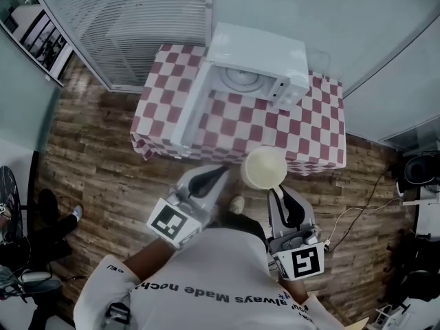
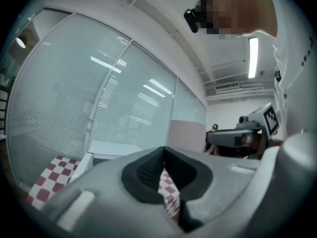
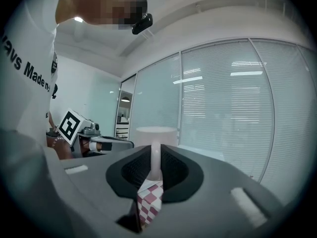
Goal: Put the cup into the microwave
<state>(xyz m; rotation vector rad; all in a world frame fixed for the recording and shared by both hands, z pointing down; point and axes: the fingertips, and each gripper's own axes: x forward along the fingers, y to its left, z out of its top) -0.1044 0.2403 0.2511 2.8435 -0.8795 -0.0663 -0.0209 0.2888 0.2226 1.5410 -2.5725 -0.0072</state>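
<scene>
Two claws raised: right claw (image 1: 278, 196) clamped on cup (image 1: 264, 168) by handle (image 3: 155, 162), cup aloft over near edge of counter (image 1: 309, 139); left claw (image 1: 221, 170) pinched closed, empty. Hold cup level, steer into open microwave (image 1: 258, 64), clear of door (image 1: 194, 108).

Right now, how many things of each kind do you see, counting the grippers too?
White microwave oven, door open: 1
Cream round cup: 1
Grey two-jaw grippers, left and right: 2
Table under red-and-white checked cloth: 1
Total: 5
</scene>
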